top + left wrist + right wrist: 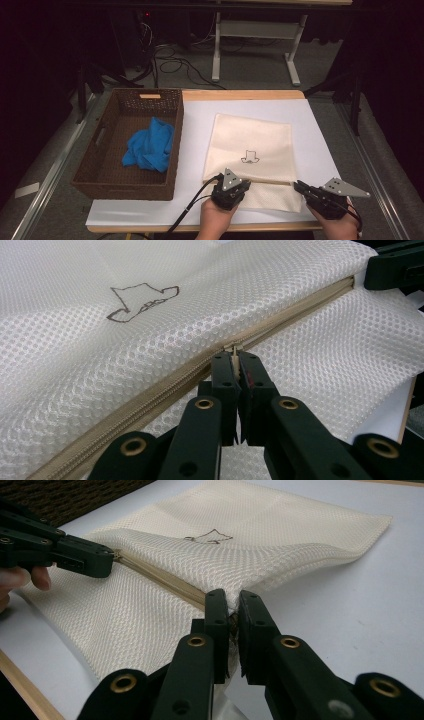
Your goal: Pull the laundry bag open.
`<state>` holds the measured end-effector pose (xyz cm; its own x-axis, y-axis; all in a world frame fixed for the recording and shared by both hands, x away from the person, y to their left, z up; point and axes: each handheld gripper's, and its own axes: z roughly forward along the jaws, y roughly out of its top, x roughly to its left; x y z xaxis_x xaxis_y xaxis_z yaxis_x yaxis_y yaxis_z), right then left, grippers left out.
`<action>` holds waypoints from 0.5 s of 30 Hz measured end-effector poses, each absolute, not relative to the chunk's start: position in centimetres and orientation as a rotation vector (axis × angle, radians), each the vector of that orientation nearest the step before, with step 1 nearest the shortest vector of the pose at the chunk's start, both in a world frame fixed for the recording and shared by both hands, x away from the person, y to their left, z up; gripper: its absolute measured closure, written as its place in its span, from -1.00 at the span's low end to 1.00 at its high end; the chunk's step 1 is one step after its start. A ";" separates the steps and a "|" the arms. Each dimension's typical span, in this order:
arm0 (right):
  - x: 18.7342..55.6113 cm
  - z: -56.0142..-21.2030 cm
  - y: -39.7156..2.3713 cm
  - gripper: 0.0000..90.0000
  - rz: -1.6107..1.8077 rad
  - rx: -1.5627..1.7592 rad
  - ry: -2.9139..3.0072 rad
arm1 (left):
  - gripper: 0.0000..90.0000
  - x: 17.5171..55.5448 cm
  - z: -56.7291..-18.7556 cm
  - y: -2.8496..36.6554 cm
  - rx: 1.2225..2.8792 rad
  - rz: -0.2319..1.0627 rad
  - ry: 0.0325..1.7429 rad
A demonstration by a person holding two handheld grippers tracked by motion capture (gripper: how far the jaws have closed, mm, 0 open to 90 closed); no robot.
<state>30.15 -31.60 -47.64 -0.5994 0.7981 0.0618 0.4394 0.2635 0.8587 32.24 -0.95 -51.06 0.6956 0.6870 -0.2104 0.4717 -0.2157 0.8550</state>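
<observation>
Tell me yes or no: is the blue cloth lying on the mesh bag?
No, the blue cloth lies crumpled inside the brown wicker basket, apart from the cream mesh bag spread on the white sheet beside it.

Light came from overhead, bright on the white counter w/ mild glare; room beyond sat nearly black. High view was soft, low-res, slightly grainy. Gripper views were sharper mid-frame on the mesh bag; near fingers were dark, a bit blurred. Shadows were faint.

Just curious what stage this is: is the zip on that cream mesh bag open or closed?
Cannot tell. The left gripper pinches the beige zip's pull on the cream mesh bag; the stretch beyond looks closed, the rest is hidden.
</observation>
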 end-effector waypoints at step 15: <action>29.9 -47.5 -30.8 0.89 1.265 1.105 2.157 | 0.93 32.3 -50.9 0.0 1.882 0.265 0.926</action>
